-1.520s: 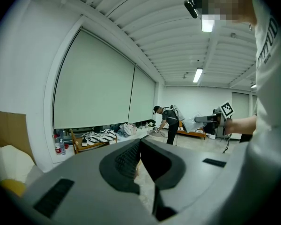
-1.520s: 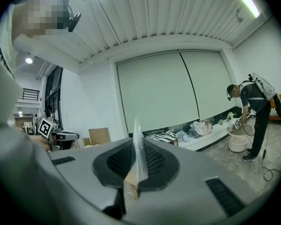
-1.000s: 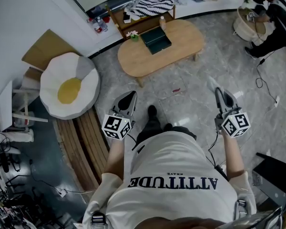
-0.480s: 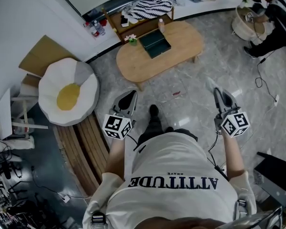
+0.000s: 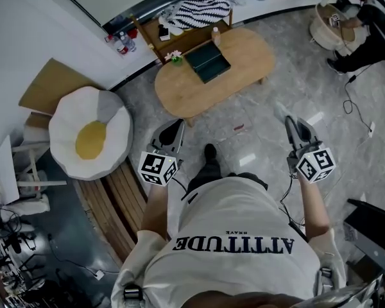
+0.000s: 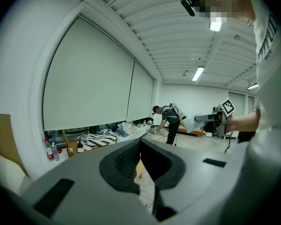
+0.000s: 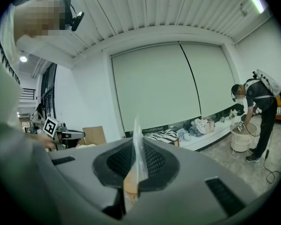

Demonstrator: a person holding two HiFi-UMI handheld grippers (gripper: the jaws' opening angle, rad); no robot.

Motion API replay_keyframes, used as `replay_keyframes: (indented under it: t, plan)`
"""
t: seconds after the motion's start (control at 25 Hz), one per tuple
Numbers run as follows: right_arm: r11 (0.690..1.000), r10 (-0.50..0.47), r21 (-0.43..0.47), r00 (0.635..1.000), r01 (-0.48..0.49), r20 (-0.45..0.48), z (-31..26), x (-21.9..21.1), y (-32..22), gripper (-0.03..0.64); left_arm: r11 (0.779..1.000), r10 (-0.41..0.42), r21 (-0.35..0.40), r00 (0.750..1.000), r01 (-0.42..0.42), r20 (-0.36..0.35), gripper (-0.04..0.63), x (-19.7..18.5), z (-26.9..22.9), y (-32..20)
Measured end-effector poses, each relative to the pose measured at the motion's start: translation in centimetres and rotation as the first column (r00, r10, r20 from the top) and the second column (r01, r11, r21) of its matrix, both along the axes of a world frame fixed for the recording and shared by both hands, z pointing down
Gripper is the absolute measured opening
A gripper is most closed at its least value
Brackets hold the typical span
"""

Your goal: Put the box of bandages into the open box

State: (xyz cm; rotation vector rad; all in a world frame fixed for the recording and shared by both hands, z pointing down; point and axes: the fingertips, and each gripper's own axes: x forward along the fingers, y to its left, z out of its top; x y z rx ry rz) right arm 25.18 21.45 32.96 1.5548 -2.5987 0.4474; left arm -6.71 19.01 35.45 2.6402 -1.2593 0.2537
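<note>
Although the left gripper (image 5: 176,127), tips together and empty, stands nearer, the right gripper (image 5: 290,120) is pinched on a thin clear packet (image 7: 136,146), apparently the bandages. The open box (image 5: 208,63) sits well ahead, leftward, on the oval table (image 5: 179,90).

Grey marble floor (image 5: 256,108), oval wooden table (image 5: 244,59), egg-shaped cushion (image 5: 90,136), white wall (image 5: 32,37), roller blinds (image 6: 89,74).
</note>
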Motion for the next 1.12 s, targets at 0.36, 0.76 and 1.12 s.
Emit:
replay_keyframes:
  t: [0.36,0.76,1.12]
  plan:
    - [1.0,0.004,-0.011,1.0,-0.004,-0.018,-0.3,-4.3,-5.9,0.028,0.999,0.044,-0.009,0.999,-0.044,-0.003,0.021,-3.2,0.5,-7.3]
    - [0.999,0.027,-0.018,0.999,-0.028,-0.038,0.1,-8.0,-10.6,0.028,0.996,0.088,-0.011,0.996,-0.088,-0.006,0.021,-6.6,1.3,-13.3]
    - [0.999,0.03,-0.023,0.998,-0.032,-0.058,-0.2,-10.2,-13.6,0.028,0.994,0.11,-0.009,0.994,-0.11,-0.018,0.021,-8.3,1.6,-16.8]
